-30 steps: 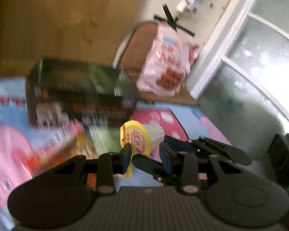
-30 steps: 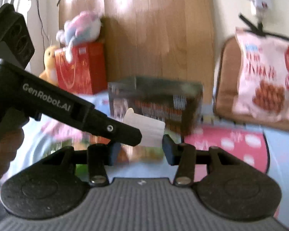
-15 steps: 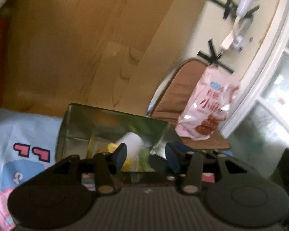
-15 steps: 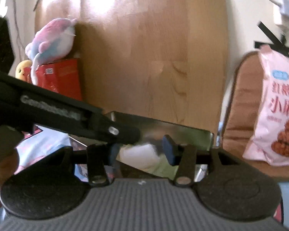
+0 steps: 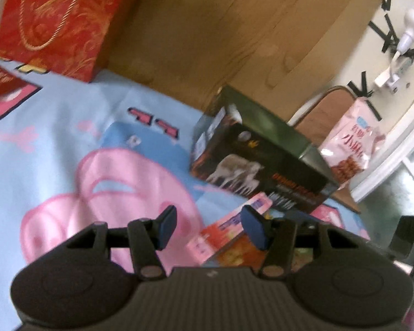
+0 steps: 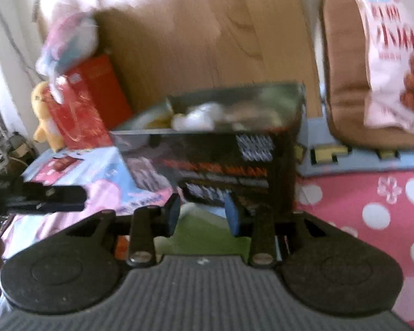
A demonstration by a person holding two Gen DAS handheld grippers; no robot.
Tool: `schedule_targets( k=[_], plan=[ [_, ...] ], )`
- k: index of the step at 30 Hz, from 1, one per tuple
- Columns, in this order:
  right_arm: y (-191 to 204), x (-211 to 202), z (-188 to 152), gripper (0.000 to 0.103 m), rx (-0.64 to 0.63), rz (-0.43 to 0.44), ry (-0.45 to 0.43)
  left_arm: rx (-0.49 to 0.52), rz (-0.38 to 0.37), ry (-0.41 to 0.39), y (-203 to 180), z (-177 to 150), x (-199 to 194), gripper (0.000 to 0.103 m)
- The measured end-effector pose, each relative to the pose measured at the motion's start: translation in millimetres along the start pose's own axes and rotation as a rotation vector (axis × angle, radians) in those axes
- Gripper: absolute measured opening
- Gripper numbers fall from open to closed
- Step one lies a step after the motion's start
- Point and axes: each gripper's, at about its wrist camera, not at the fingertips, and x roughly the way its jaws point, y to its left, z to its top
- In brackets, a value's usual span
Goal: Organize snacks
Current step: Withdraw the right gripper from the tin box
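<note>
Your left gripper (image 5: 208, 227) stands open and empty, blue pads spread wide, low centre of its view. Just past the right pad, a flat pink snack packet (image 5: 229, 229) lies on the cartoon bedsheet (image 5: 69, 143), overlapping an orange-printed pack that is too blurred to name.

Your right gripper (image 6: 201, 215) is also open, holding nothing. A green packet (image 6: 204, 234) lies below and between its pads; blur hides whether they touch it.

Beyond both, the dark open-topped box (image 6: 215, 160) sits mid-frame in the right view and right of centre in the left view. White and yellow snack items (image 6: 193, 118) are already inside, at its upper opening.

Judgement on handling: the loose packets are probably light, soft film, slippery and prone to buckling. Take the pink packet across its short width near the middle, not at a sealed end, so it does not droop or slide. Contents may crush, so close gently. The box looks like thin card and may shift if bumped, so drop in from above.

Upper right of both views: a large pink snack bag (image 5: 350, 149) leans on a brown chair (image 6: 342, 82), well apart from the box. Upper left: a red gift bag (image 5: 52, 22).
</note>
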Motion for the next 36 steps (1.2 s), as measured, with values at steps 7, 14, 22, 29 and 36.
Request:
schedule_targets(
  k=[7,14,22,29,36],
  plan=[
    [18.8,-31.6,-24.0,0.041,0.039,0.089,0.112,0.012,-0.020,-0.035,14.7,-14.7,0.0,0.053],
    [16.6,-66.7,-39.5,0.042,0.148,0.121,-0.052,0.058,-0.035,-0.068,9.2,-19.6,-3.6,0.060],
    [-18.8,-41.5,-39.2,0.043,0.340,0.097,-0.099,-0.013,-0.068,-0.066,21.9,-16.7,-3.3,0.063],
    [-17.8,-44.6,-41.9,0.047,0.349,0.102,-0.095,-0.001,-0.067,-0.067,19.4,-17.6,-2.9,0.066],
    [-18.8,-42.2,-41.9,0.047,0.339,0.095,-0.089,0.002,-0.070,-0.072,19.3,-17.7,-3.6,0.066]
  ],
)
